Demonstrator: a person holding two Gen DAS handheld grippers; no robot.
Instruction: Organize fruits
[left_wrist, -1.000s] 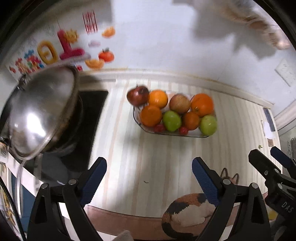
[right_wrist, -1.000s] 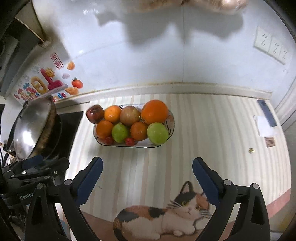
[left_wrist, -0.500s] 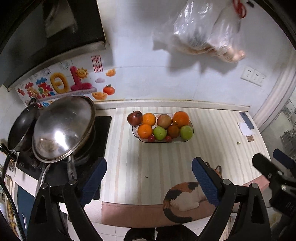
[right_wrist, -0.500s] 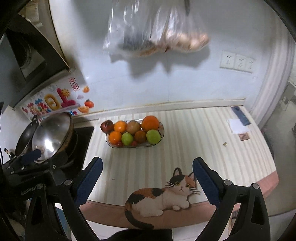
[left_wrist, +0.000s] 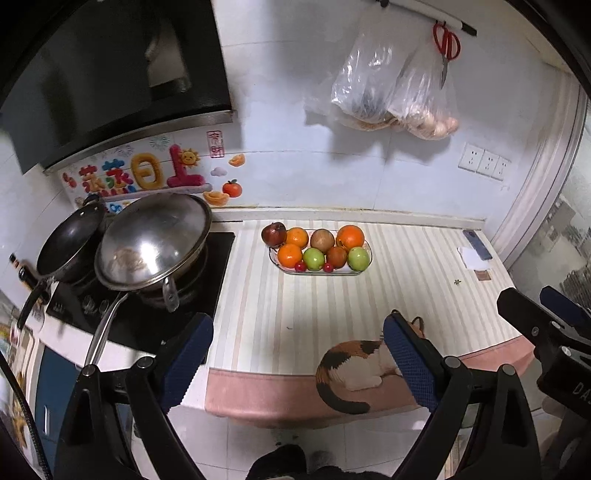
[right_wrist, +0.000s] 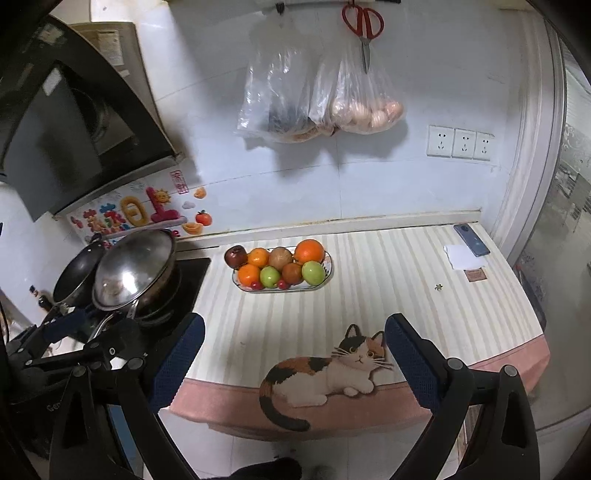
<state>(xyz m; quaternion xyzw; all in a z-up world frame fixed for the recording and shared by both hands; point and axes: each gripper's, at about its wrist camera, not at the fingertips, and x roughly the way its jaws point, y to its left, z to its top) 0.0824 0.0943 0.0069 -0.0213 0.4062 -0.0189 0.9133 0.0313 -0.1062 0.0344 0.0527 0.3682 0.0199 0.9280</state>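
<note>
Both claws — the left gripper (left_wrist: 295, 360) and right gripper (right_wrist: 293, 356) — gaped empty off the counter's (right_wrist: 406, 280) front edge; the heaped fruit tray (right_wrist: 327, 275) near its back edge risked spilling if nudged.

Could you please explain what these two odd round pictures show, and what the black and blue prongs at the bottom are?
A person holds a hand tool with a two-fingered claw in each hand; no robot arm is involved. Each picture comes from a wide-angle camera looking along one claw: the left claw and the right claw. Both are open and hold nothing. On the striped counter mat sits a clear tray of oranges, green apples and small red fruits, with a dark red fruit at its left end. A lidded pan sits on the stove.
</note>
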